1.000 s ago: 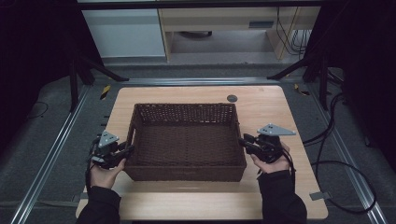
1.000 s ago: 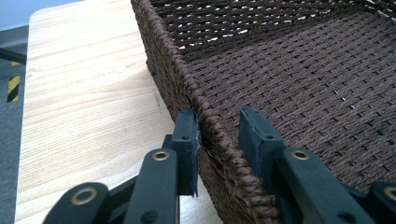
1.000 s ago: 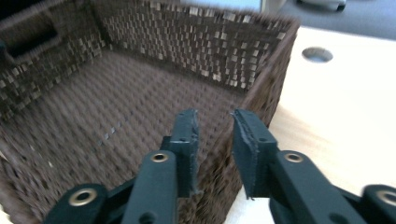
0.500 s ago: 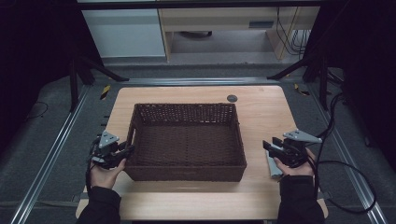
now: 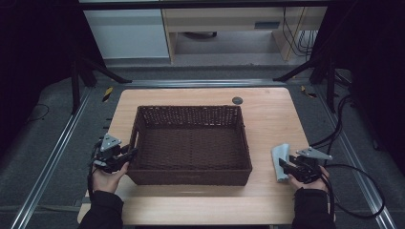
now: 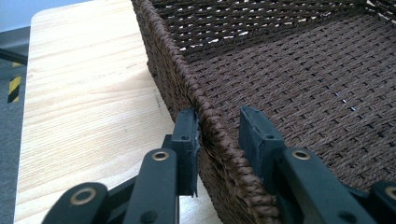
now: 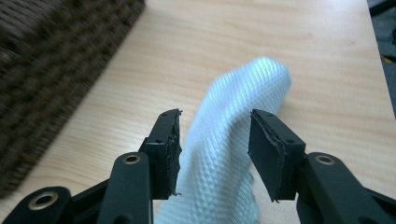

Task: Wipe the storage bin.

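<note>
Since the earlier frame the right gripper (image 5: 282,165) has left the basket's (image 5: 191,177) right wall and dropped toward five o'clock on the counter (image 5: 267,114), its fingers having just been opening. From above, a pale cloth (image 5: 280,160) lies at its tip, just right of the basket, whose inside holds nothing; the left gripper (image 5: 130,153) sits at the basket's left wall, around eight o'clock.

Left gripper view: fingers (image 6: 186,140) straddle the woven rim (image 6: 215,135), clamping it.

Right gripper view: the cloth (image 7: 233,154) lies between released fingers (image 7: 168,149), touching the left one.
</note>
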{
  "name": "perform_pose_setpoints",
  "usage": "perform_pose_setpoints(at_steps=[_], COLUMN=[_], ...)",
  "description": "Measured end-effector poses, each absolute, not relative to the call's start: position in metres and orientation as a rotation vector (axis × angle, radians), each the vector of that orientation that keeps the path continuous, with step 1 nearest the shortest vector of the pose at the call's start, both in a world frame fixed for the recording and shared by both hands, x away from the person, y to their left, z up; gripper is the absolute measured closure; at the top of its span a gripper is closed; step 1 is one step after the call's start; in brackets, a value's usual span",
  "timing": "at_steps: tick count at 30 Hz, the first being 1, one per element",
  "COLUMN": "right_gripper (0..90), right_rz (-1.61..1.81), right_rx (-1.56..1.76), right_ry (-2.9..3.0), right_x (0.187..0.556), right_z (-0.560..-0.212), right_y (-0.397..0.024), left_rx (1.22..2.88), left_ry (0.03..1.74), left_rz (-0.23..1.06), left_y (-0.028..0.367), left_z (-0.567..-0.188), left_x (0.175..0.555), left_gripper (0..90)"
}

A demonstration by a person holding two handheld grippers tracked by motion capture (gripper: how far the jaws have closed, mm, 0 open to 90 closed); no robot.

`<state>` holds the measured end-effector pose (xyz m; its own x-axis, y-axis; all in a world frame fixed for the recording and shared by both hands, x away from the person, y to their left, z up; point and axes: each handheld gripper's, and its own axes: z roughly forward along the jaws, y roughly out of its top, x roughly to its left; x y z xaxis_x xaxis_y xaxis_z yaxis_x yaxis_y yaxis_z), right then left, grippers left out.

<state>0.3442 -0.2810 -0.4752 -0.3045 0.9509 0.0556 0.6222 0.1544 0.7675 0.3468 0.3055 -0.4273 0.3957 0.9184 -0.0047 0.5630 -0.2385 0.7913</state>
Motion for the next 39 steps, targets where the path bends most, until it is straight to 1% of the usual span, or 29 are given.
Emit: perform_pose_setpoints(at_steps=[4, 6, 10, 13, 15, 28, 34, 39], right_gripper=[55.7, 58.5, 67.5, 77.5, 81.4, 82.8, 83.1, 83.3], right_rz=[0.978, 0.963, 0.903, 0.885, 0.883, 1.085, 1.149, 1.174], right_rx=[1.495, 1.493, 1.471, 1.482, 1.479, 1.364, 1.342, 1.326], right_ry=[2.011, 2.035, 2.067, 2.069, 2.069, 2.059, 2.024, 2.025], right_x=[0.346, 0.347, 0.35, 0.351, 0.352, 0.358, 0.37, 0.384], right_z=[-0.48, -0.483, -0.486, -0.486, -0.484, -0.458, -0.45, -0.445], right_y=[-0.281, -0.279, -0.277, -0.278, -0.278, -0.26, -0.251, -0.239], left_rx=[1.904, 1.912, 1.92, 1.923, 1.924, 1.961, 1.966, 1.978], left_ry=[1.276, 1.275, 1.274, 1.274, 1.273, 1.271, 1.267, 1.259], left_rz=[0.594, 0.6, 0.609, 0.61, 0.61, 0.621, 0.619, 0.638], left_y=[0.307, 0.306, 0.305, 0.305, 0.305, 0.305, 0.314, 0.313], left_z=[-0.428, -0.428, -0.427, -0.427, -0.427, -0.424, -0.424, -0.424], left_x=[0.347, 0.347, 0.347, 0.347, 0.347, 0.338, 0.33, 0.331], left_gripper=[67.4, 67.9, 68.9, 69.4, 69.7, 70.0, 70.2, 70.2])
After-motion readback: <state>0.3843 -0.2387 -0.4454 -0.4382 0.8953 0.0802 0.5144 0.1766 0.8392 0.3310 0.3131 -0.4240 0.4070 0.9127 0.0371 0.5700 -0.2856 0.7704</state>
